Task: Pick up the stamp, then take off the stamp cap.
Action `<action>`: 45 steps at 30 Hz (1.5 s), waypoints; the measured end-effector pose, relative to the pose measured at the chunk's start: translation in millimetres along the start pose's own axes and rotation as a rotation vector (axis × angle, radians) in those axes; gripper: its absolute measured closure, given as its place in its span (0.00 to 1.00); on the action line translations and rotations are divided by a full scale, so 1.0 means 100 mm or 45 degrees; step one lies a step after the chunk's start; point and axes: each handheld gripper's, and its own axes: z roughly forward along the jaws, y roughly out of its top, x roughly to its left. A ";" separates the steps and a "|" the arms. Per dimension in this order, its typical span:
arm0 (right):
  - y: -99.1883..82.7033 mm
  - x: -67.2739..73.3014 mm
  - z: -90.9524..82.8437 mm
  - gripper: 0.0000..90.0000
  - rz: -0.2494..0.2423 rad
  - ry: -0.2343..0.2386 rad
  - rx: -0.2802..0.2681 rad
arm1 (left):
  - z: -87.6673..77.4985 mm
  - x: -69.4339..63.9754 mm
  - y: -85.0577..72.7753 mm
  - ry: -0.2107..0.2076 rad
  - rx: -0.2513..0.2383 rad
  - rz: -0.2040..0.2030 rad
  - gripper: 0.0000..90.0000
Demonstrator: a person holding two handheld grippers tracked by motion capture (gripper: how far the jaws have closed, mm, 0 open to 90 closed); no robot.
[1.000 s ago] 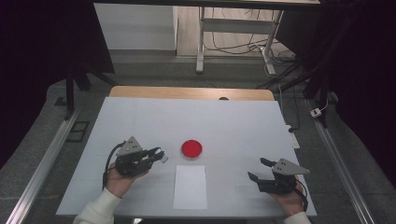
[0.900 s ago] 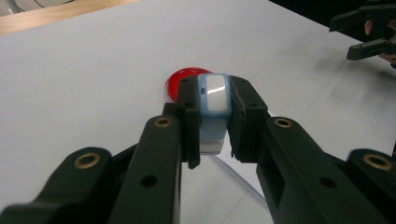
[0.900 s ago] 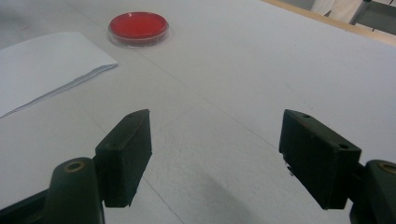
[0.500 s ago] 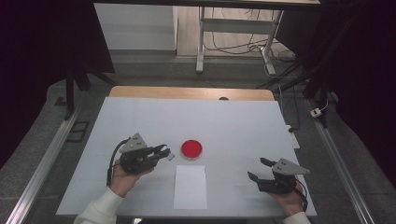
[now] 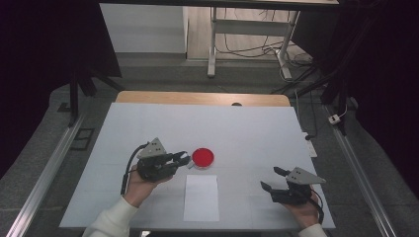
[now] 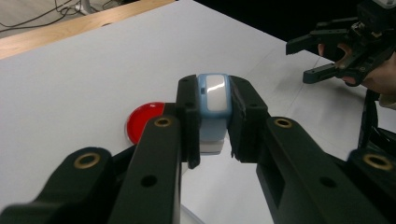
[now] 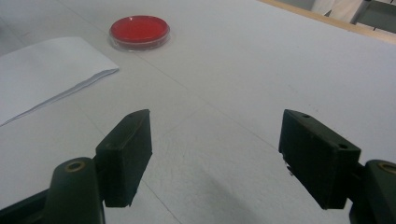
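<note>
Left gripper (image 6: 215,123) clamps a blue-white object (image 6: 213,100), hiding its lower half

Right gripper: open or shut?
Open. The right gripper has its jaws wide apart over bare table, nothing between them.

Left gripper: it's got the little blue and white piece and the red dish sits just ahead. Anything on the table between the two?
Nothing visible. The left gripper is shut on the blue and white piece, right beside the red dish. The white paper lies nearer the person, off that line, and the right gripper waits open, far to the side.
</note>
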 end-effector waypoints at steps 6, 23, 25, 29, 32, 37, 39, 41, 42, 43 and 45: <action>-0.01 0.01 0.04 0.28 0.001 0.015 0.003 | 0.13 -0.05 0.05 -0.032 0.015 0.009 0.83; -0.01 0.02 0.05 0.28 -0.004 0.009 0.015 | 0.39 -0.20 0.17 -0.107 0.040 0.051 0.83; -0.01 0.02 0.05 0.28 -0.002 0.009 0.014 | 0.40 -0.21 0.18 -0.111 0.041 0.053 0.83; -0.01 0.02 0.05 0.28 -0.005 0.007 0.013 | 0.42 -0.22 0.18 -0.117 0.049 0.056 0.83; -0.01 0.02 0.05 0.28 -0.007 0.006 0.012 | 0.43 -0.22 0.18 -0.118 0.051 0.056 0.83; -0.01 0.02 0.05 0.28 -0.007 0.005 0.012 | 0.44 -0.21 0.17 -0.117 0.053 0.053 0.83; -0.01 0.02 0.05 0.28 -0.008 0.005 0.012 | 0.44 -0.21 0.17 -0.117 0.053 0.052 0.83; 0.00 0.02 0.05 0.28 -0.008 0.001 0.010 | 0.44 -0.21 0.17 -0.116 0.051 0.051 0.83; 0.00 0.03 0.05 0.28 -0.008 -0.001 0.010 | 0.44 -0.21 0.17 -0.117 0.050 0.049 0.83; 0.00 0.03 0.05 0.28 -0.010 -0.010 0.010 | 0.44 -0.21 0.18 -0.117 0.050 0.049 0.83; 0.01 0.04 0.06 0.28 -0.011 -0.001 0.001 | 0.44 -0.21 0.17 -0.118 0.052 0.049 0.83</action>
